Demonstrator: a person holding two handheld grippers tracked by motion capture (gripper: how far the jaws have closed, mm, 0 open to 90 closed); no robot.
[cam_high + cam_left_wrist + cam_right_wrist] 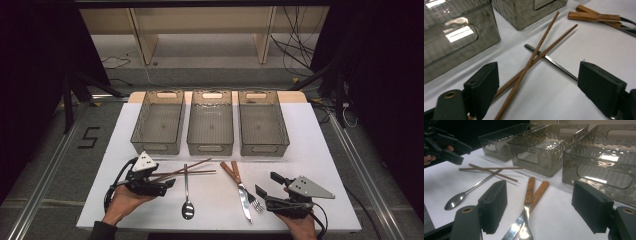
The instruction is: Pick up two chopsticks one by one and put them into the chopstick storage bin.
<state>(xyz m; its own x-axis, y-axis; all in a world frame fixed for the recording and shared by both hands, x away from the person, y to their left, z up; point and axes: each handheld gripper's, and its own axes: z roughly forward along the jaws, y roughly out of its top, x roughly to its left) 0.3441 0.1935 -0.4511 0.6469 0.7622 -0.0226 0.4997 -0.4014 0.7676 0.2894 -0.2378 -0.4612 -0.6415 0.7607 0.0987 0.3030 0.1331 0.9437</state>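
Observation:
Two brown chopsticks [182, 171] lie crossed on the white table, across the handle of a steel spoon [187, 200]. My left gripper [166, 181] is at their near ends and stands open. In the left gripper view the chopsticks [534, 57] run between the jaws, close beside the left-hand one, with the spoon handle [554, 63] under them. A knife [244, 196] and a fork [255, 202] with wooden handles lie crossed at the front right. My right gripper [267, 184] rests open just right of them. In the right gripper view their handles [530, 190] lie between its wide jaws [542, 207].
Three clear grey bins stand in a row at the back of the table: left [152, 146], middle [210, 148], right [264, 149]. All look empty. The table's front edge [215, 227] runs just below both hands. The left gripper [446, 147] also shows far off in the right gripper view.

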